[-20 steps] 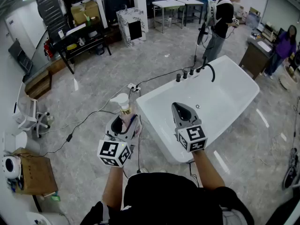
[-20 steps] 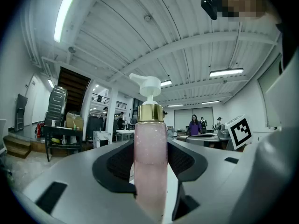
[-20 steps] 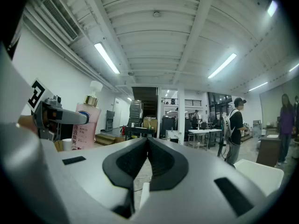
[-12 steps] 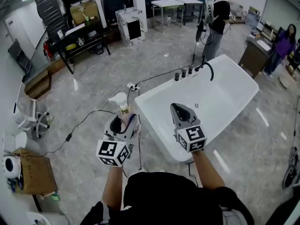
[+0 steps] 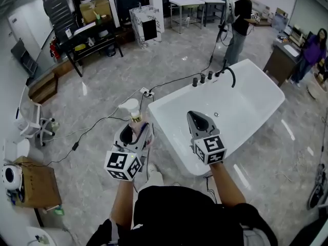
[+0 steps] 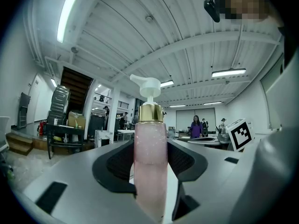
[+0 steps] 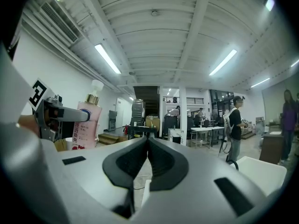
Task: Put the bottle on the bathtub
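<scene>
A pink pump bottle [image 6: 150,157] with a gold collar and white pump head stands upright between the jaws of my left gripper [image 5: 134,132], which is shut on it. In the head view the bottle [image 5: 134,114] is held over the floor just left of the white bathtub [image 5: 256,94]. My right gripper [image 5: 197,121] hovers over the tub's near end, jaws together and nothing between them. The right gripper view shows the bottle [image 7: 88,122] off to the left in the other gripper, and the right gripper [image 7: 146,146] shut.
Black taps and a curved spout [image 5: 228,76] line the tub's far rim. Cables and a power strip [image 5: 144,93] lie on the floor left of the tub. A person [image 5: 240,22] stands beyond the tub, another [image 5: 312,47] at the far right. Shelves [image 5: 89,37] stand at the back.
The view has shifted slightly; both grippers keep their places relative to the tub, and the bottle stays held in the left one.
</scene>
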Motion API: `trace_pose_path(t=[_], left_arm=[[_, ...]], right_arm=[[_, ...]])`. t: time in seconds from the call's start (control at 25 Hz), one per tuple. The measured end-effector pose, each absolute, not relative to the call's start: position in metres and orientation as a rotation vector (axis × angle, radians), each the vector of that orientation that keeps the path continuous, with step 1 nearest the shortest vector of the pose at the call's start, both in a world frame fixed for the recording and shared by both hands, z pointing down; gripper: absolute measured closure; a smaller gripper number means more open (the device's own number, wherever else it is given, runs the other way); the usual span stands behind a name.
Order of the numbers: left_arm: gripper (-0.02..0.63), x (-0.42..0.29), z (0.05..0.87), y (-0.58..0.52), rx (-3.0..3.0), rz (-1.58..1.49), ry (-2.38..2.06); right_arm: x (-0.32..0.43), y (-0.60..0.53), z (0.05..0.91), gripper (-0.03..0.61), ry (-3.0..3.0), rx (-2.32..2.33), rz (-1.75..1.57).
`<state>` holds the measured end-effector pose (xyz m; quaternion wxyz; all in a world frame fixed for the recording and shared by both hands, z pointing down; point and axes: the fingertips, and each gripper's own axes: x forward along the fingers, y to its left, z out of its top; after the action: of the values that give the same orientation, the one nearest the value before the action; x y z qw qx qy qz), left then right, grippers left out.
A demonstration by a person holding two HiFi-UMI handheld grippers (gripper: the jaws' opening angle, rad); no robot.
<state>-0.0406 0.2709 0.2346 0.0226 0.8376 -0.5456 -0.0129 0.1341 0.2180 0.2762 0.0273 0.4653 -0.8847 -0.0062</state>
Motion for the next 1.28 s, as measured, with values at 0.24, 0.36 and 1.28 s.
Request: trace_pose_path(t=[0.24, 0.36, 1.28], left_arm=[[0.385, -0.046, 0.233, 0.261, 2.595, -0.055, -1.689], [0.385, -0.051, 0.235, 0.25, 2.59, -0.063, -1.685], [0.385, -0.128, 0.244, 0.092, 2.602, -0.022, -1.62]], right_arm=[[0.128, 0.208, 0.278, 0.554, -2.729, 1.427, -0.022], [0.124, 0.199, 0.279, 0.554, -2.725, 1.428, -0.026], [0.044, 0.042, 0.283, 0.554, -2.677, 1.487, 0.021]])
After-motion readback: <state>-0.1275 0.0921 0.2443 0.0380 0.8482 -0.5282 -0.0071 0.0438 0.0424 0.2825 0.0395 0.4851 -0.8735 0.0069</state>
